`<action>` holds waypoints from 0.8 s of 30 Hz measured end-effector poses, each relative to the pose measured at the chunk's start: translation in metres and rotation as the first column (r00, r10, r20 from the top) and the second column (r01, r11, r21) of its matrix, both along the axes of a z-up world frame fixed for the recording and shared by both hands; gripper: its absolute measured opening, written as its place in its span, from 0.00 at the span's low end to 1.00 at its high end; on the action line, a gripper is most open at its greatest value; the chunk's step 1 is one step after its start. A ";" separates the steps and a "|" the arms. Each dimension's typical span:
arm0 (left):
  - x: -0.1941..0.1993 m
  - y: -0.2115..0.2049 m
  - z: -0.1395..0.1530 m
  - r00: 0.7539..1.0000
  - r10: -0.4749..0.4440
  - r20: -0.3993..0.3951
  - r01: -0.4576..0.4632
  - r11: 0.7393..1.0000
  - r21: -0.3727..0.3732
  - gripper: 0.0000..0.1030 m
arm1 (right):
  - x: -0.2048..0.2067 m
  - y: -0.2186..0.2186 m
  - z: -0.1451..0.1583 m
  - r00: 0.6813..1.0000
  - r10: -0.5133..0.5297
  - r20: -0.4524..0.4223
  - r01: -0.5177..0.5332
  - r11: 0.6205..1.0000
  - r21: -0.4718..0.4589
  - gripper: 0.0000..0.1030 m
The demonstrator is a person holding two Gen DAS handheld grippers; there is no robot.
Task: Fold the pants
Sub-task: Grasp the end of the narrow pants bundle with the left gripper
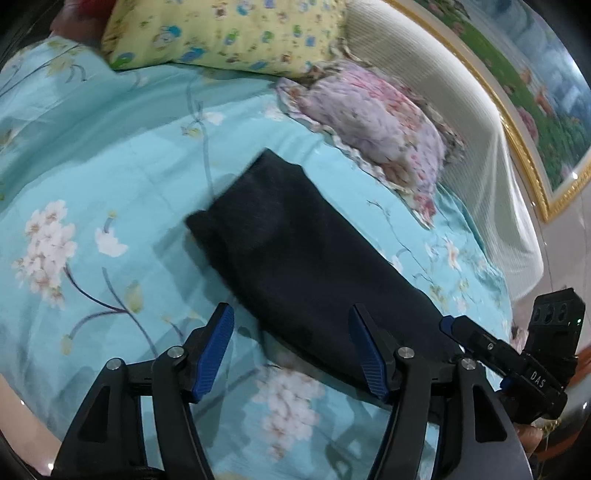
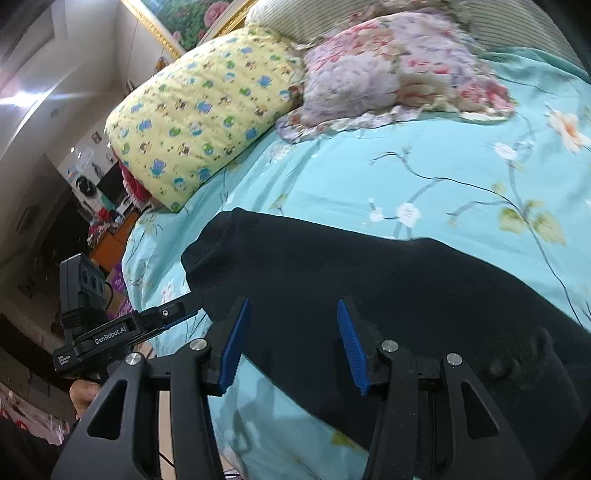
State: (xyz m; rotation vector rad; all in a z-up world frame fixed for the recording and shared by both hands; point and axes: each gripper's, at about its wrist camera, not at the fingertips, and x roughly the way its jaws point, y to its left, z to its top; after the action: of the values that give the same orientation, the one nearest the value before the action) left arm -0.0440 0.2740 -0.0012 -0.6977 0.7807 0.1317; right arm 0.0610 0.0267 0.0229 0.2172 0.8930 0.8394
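Dark navy pants (image 1: 306,258) lie folded lengthwise in a long strip on the turquoise floral bedsheet (image 1: 110,177). My left gripper (image 1: 291,317) is open and empty, hovering over the pants' near end. The right gripper shows at the right edge of this view (image 1: 450,325), beside the same near end. In the right wrist view the pants (image 2: 388,295) stretch from left to lower right. My right gripper (image 2: 291,310) is open and empty above the pants' edge. The left gripper (image 2: 173,314) shows at the left, near the pants' corner.
A yellow cartoon-print pillow (image 1: 221,33) and a pink floral pillow (image 1: 376,122) lie at the head of the bed, against a cream headboard (image 1: 461,110). The bed's left edge (image 2: 140,266) drops to a cluttered room. The sheet (image 2: 443,166) spreads beyond the pants.
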 end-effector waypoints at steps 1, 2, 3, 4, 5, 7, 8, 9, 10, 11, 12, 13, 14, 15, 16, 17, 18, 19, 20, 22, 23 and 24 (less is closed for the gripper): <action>0.000 0.003 -0.001 1.000 0.009 -0.001 -0.009 1.000 -0.001 0.68 | 0.004 0.008 0.001 1.000 0.016 0.003 -0.016 1.000 -0.007 0.49; 0.002 0.005 -0.002 1.000 0.015 -0.004 -0.015 1.000 -0.003 0.70 | 0.007 0.012 0.002 1.000 0.024 0.004 -0.024 1.000 -0.013 0.50; 0.002 0.009 -0.004 1.000 0.025 -0.007 -0.025 1.000 -0.009 0.70 | 0.011 0.018 0.002 0.999 0.036 0.005 -0.036 0.999 -0.023 0.51; 0.003 0.013 -0.005 0.999 0.032 -0.011 -0.032 0.999 -0.015 0.70 | 0.015 0.024 0.003 0.999 0.049 0.006 -0.049 0.998 -0.035 0.52; 0.003 0.016 -0.007 0.999 0.035 -0.014 -0.035 0.999 -0.022 0.70 | 0.020 0.030 0.004 0.998 0.058 0.009 -0.057 0.997 -0.045 0.52; 0.003 0.022 -0.011 0.999 0.048 -0.022 -0.049 0.998 -0.039 0.70 | 0.029 0.040 0.007 0.997 0.077 0.014 -0.076 0.995 -0.056 0.53; 0.003 0.026 -0.013 0.998 0.054 -0.024 -0.055 0.997 -0.045 0.70 | 0.032 0.044 0.008 0.996 0.084 0.016 -0.083 0.995 -0.061 0.53; 0.004 0.027 -0.014 0.998 0.056 -0.025 -0.057 0.997 -0.046 0.70 | 0.037 0.049 0.009 0.996 0.090 0.020 -0.089 0.994 -0.067 0.53; 0.005 0.029 -0.015 0.998 0.061 -0.027 -0.062 0.997 -0.046 0.70 | 0.041 0.053 0.010 0.995 0.098 0.022 -0.096 0.993 -0.068 0.53; 0.006 0.030 -0.016 0.998 0.064 -0.027 -0.065 0.997 -0.047 0.70 | 0.044 0.056 0.010 0.994 0.105 0.023 -0.103 0.992 -0.069 0.53; 0.007 0.031 -0.017 0.998 0.064 -0.028 -0.065 0.997 -0.051 0.70 | 0.048 0.060 0.011 0.993 0.113 0.026 -0.111 0.991 -0.072 0.53; 0.009 0.032 -0.018 0.998 0.062 -0.030 -0.064 0.997 -0.054 0.70 | 0.051 0.065 0.011 0.992 0.121 0.027 -0.119 0.990 -0.075 0.53; 0.011 0.032 -0.018 0.998 0.061 -0.033 -0.063 0.996 -0.055 0.70 | 0.054 0.069 0.011 0.991 0.129 0.028 -0.126 0.989 -0.078 0.53; 0.012 0.032 -0.019 0.998 0.060 -0.035 -0.062 0.996 -0.056 0.70 | 0.058 0.075 0.011 0.989 0.142 0.030 -0.139 0.987 -0.084 0.53; 0.014 0.032 -0.020 0.998 0.059 -0.035 -0.061 0.996 -0.057 0.70 | 0.061 0.078 0.011 0.988 0.151 0.031 -0.148 0.985 -0.086 0.53; 0.015 0.032 -0.021 0.998 0.059 -0.036 -0.061 0.996 -0.059 0.70 | 0.065 0.084 0.011 0.986 0.165 0.031 -0.162 0.983 -0.092 0.53; 0.016 0.032 -0.021 0.997 0.060 -0.038 -0.063 0.996 -0.059 0.70 | 0.070 0.092 0.011 0.983 0.184 0.029 -0.180 0.979 -0.098 0.53; 0.017 0.032 -0.022 0.997 0.062 -0.040 -0.064 0.996 -0.060 0.70 | 0.073 0.096 0.010 0.980 0.195 0.028 -0.191 0.976 -0.101 0.53; 0.019 0.032 -0.022 0.997 0.062 -0.042 -0.064 0.996 -0.059 0.70 | 0.077 0.103 0.010 0.976 0.216 0.028 -0.211 0.971 -0.109 0.53; 0.021 0.032 -0.022 0.997 0.062 -0.046 -0.065 0.996 -0.055 0.71 | 0.083 0.119 0.008 0.965 0.261 0.028 -0.256 0.958 -0.129 0.53; 0.022 0.032 -0.023 0.997 0.065 -0.047 -0.068 0.996 -0.054 0.71 | 0.085 0.124 0.006 0.961 0.276 0.023 -0.270 0.953 -0.138 0.53; 0.024 0.032 -0.024 0.997 0.068 -0.048 -0.070 0.996 -0.054 0.71 | 0.088 0.132 0.004 0.957 0.291 0.018 -0.285 0.946 -0.153 0.53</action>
State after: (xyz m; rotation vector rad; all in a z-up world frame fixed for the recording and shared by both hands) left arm -0.0201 0.3062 -0.0247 -0.7767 0.8072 0.1898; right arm 0.1490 0.1590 0.0274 -0.0640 0.9585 1.0389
